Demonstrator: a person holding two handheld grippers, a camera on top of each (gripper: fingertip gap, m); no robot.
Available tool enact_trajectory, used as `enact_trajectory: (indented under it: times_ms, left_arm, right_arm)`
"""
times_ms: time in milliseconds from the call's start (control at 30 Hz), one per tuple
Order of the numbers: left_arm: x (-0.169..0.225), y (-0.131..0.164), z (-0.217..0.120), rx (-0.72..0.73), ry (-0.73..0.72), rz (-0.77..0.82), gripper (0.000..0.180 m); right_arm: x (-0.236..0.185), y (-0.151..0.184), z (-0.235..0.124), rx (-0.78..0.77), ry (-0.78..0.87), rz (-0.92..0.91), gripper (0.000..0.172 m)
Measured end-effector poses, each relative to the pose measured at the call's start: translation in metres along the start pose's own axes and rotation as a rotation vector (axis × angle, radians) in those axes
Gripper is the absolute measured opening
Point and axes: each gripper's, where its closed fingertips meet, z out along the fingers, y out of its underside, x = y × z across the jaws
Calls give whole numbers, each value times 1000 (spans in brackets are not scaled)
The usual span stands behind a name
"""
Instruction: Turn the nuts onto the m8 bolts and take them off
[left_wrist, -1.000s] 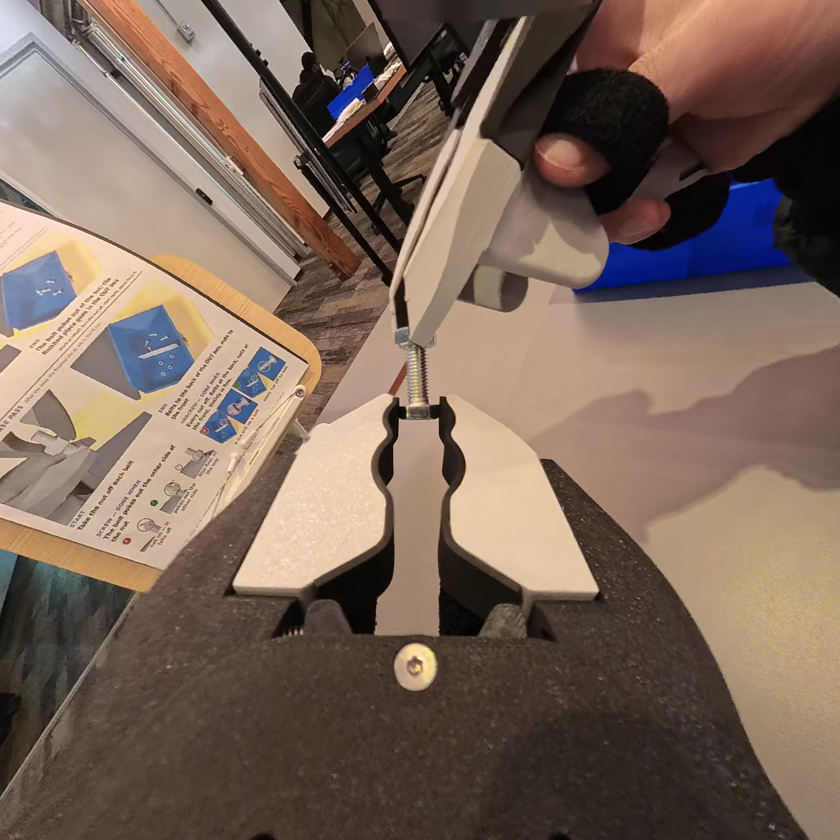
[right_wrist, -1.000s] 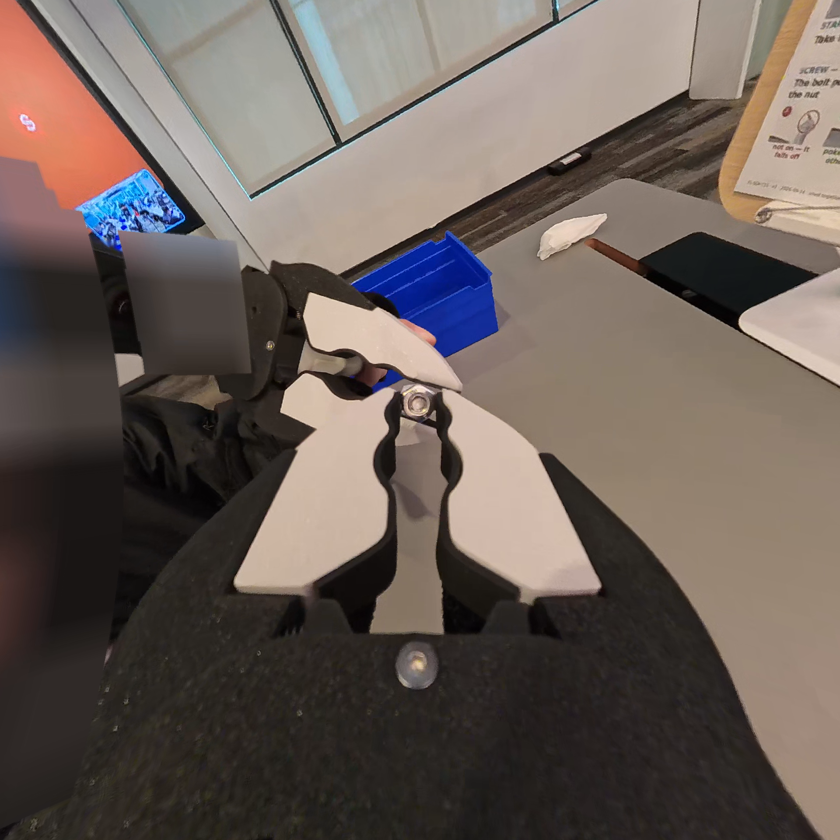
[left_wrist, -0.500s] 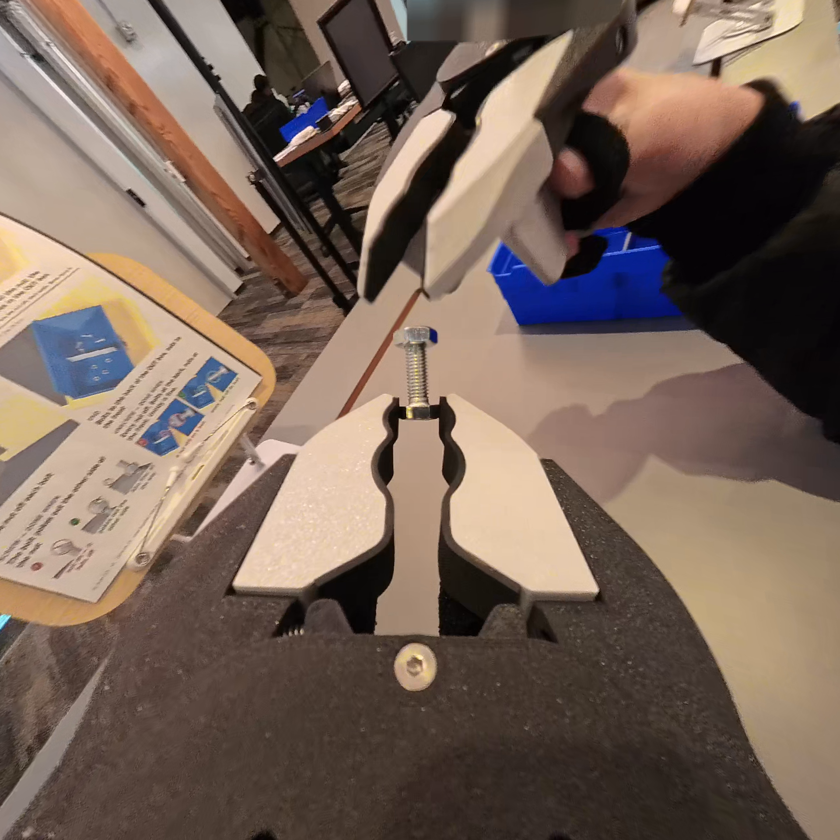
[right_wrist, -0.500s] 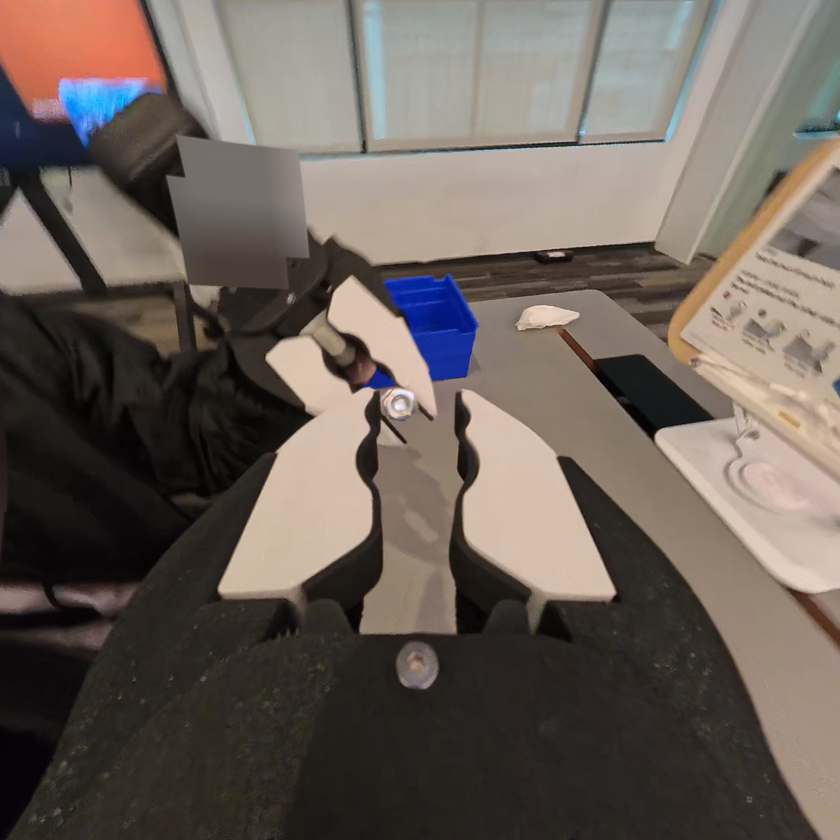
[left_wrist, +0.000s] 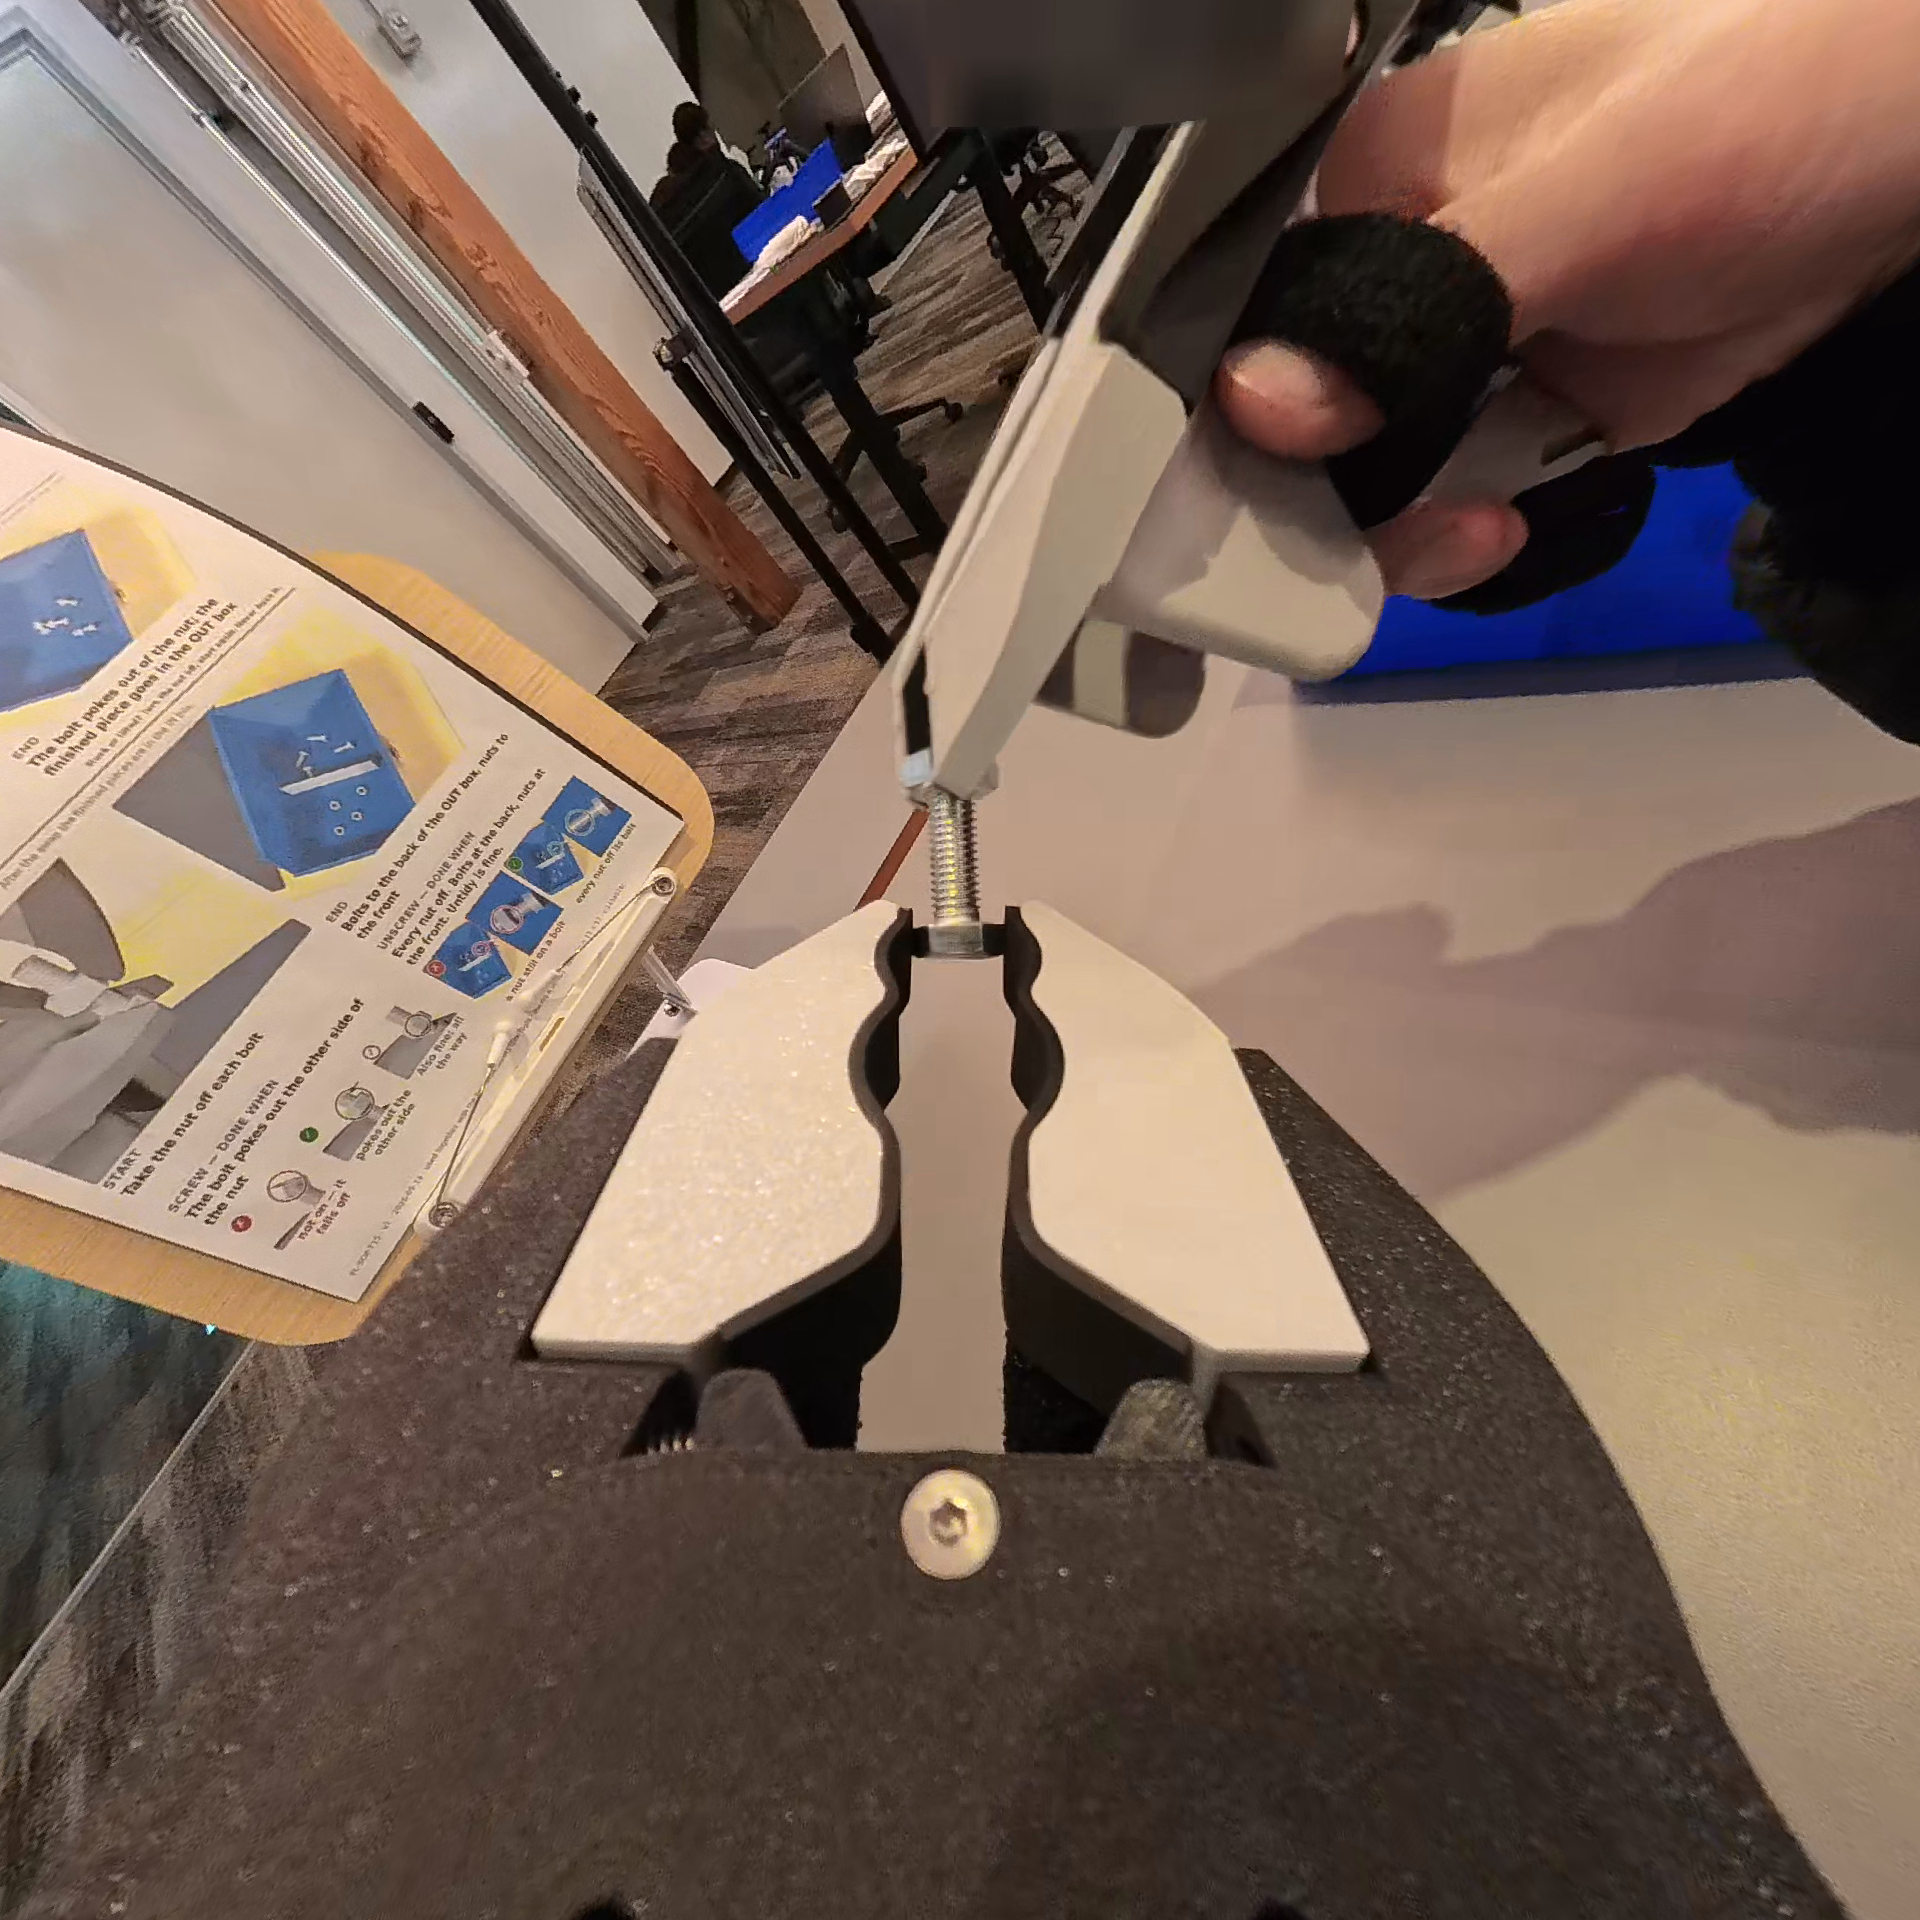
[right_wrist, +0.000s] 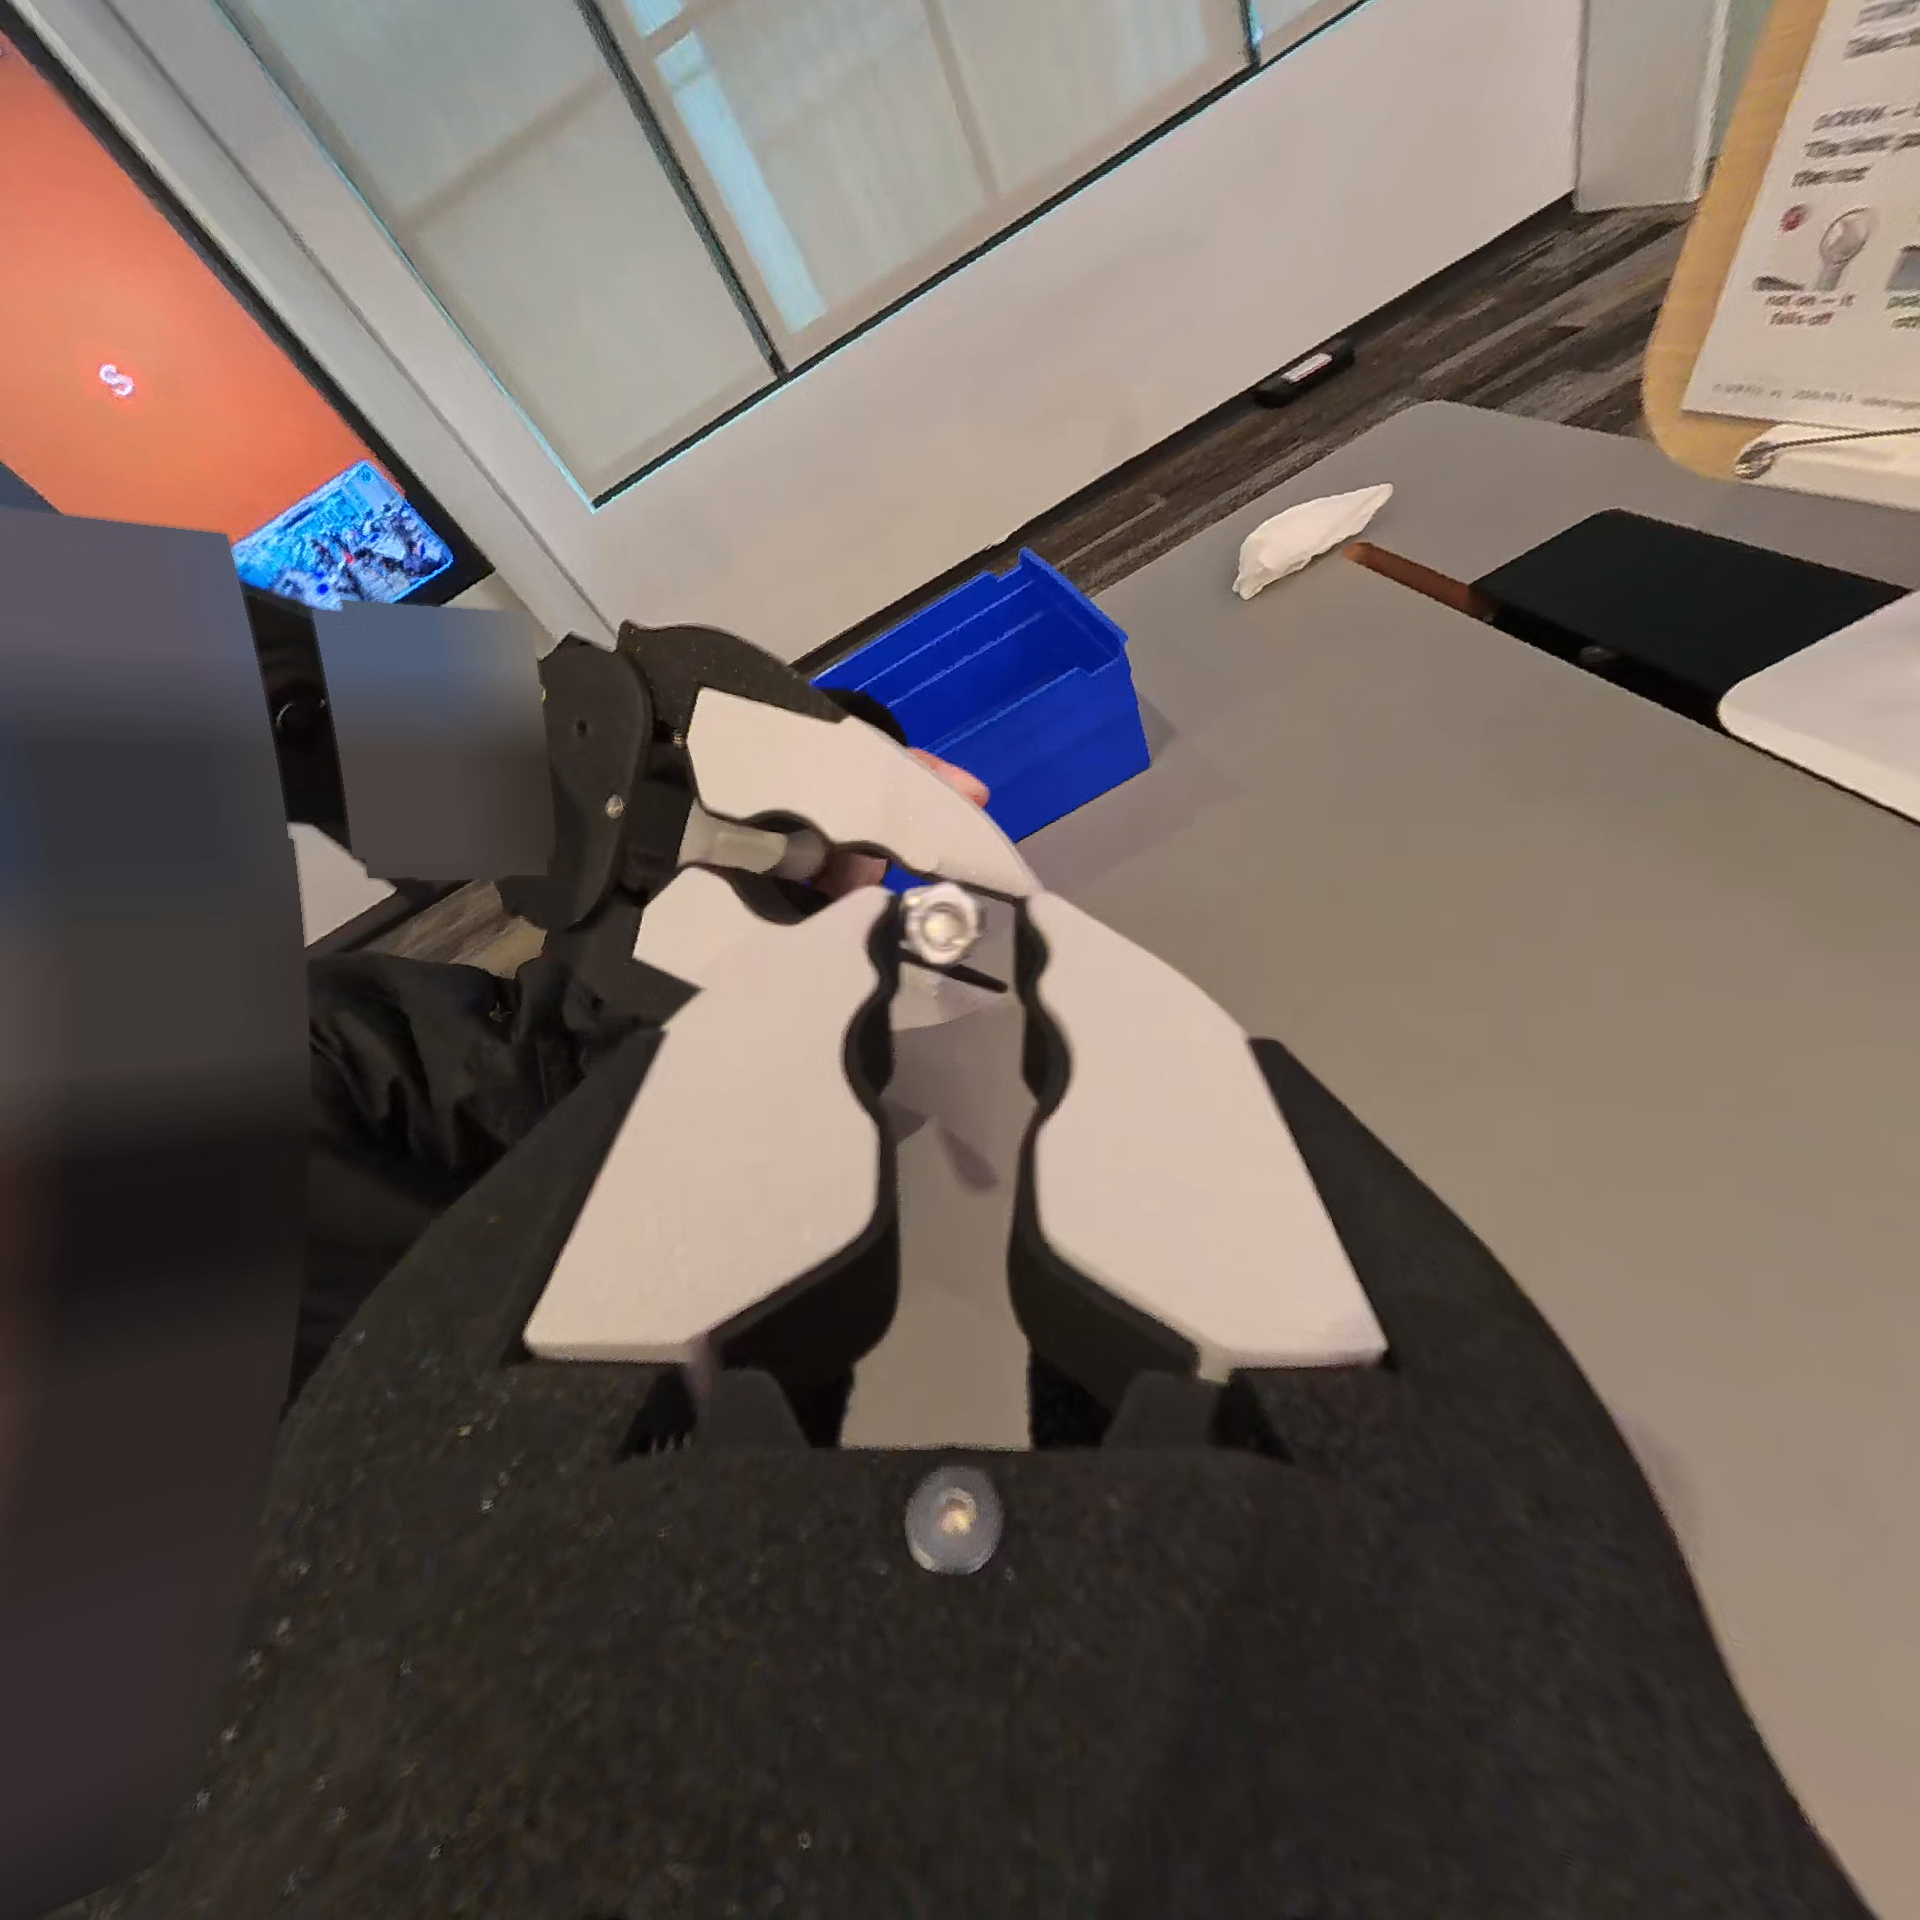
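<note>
Left gripper (left_wrist: 957, 940): I pinch the bolt (left_wrist: 954, 862) by its hex head, upright.
Right gripper (right_wrist: 951, 925): I clamp the nut (right_wrist: 940, 923) at the bolt's tip.
Handling: small, rigid, slick steel; grip the flats.

Pale grey scalloped tongs (left_wrist: 958, 935) on speckled black bodies, silver hex screw (left_wrist: 950, 1525), black fingerless glove (left_wrist: 1382, 343).

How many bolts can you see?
1. The only bolt stands upright between the two claws: the left claw pinches its head, and the right claw is at the nut on its tip. More may lie hidden in the blue bin.
</note>
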Motion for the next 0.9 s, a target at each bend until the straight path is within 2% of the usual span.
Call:
enact_trajectory:
  times_ms: [33,167,267,367,433,567,700,833,900]
  left_arm:
    - [0,1,0,-2,5,2,17]
    - [10,-1,-2,15,86,-30,17]
    - [21,-6,-8,43,193,-81,17]
    - [36,-12,-16,78,329,-129,17]
    - [45,-15,-20,94,401,-151,17]
    - [56,-14,-24,90,515,-210,17]
    - [58,-15,-26,101,548,-222,17]
    - [50,-15,-25,101,485,-205,17]
    - [41,-10,-20,80,415,-183,17]
  right_arm:
    - [-2,1,0,-10,-7,-12,14]
    - [-8,6,-3,-58,-29,-149,14]
    - [-17,12,-6,-89,-84,-366,14]
    - [-31,20,-11,-68,-156,-670,14]
    - [-38,25,-14,-52,-193,-782,14]
    - [-42,33,-16,-67,-223,-869,14]
    - [-45,34,-15,-58,-204,-954,14]
    - [-43,24,-15,-19,-135,-944,16]
    - [-38,12,-16,8,-79,-836,20]
